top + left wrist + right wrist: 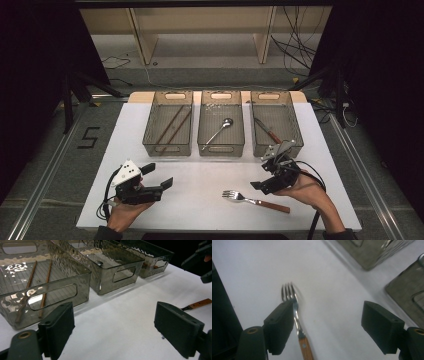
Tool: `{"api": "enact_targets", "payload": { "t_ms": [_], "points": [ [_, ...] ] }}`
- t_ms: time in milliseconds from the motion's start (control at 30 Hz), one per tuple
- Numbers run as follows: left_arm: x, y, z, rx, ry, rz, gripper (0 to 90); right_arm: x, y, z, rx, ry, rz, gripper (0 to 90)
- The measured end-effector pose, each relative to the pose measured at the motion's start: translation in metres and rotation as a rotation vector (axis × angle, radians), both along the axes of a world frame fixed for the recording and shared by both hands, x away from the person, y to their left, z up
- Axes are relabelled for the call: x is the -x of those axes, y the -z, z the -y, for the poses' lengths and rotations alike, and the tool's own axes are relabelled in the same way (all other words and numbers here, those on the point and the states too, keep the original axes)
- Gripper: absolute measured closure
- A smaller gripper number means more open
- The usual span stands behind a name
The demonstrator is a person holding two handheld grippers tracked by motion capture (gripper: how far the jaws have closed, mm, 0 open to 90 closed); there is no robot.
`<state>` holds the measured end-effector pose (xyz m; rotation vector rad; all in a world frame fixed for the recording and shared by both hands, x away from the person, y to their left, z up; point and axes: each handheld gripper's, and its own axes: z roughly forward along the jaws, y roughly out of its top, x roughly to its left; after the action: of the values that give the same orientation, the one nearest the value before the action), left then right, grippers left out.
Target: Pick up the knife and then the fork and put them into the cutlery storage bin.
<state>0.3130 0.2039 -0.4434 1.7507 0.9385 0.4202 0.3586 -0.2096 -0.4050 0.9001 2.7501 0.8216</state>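
Holding your right gripper (328, 325) open, you had the fork (295, 315) just inside its left jaw, handle toward you, far from your open left gripper (160, 176).

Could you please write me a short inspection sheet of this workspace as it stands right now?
Surface: white table, bare around the fork.
Job's things: three clear bins; left bin holds chopsticks, middle bin a spoon, right bin a wooden-handled utensil; fork lies on the table.
Clutter: nothing seen.
Grippers: left tongs open, empty; right tongs open, over the fork's handle end.
Cables: one trails from each gripper; loose cables on the floor behind.
Surroundings: wooden shelf frame, dark curtains.
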Motion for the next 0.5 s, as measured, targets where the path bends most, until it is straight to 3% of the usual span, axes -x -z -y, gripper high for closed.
{"api": "enact_targets", "payload": {
  "t_ms": [267,500],
  "points": [
    [0.0,0.0,0.0,0.0,0.0,0.002,16.1,0.009,0.013,-0.005,0.089,-0.05,-0.038,29.4],
    [0.0,0.0,0.0,0.004,0.001,0.002,16.1,0.014,0.02,-0.006,0.123,-0.072,-0.06,31.3]
  ]
}}
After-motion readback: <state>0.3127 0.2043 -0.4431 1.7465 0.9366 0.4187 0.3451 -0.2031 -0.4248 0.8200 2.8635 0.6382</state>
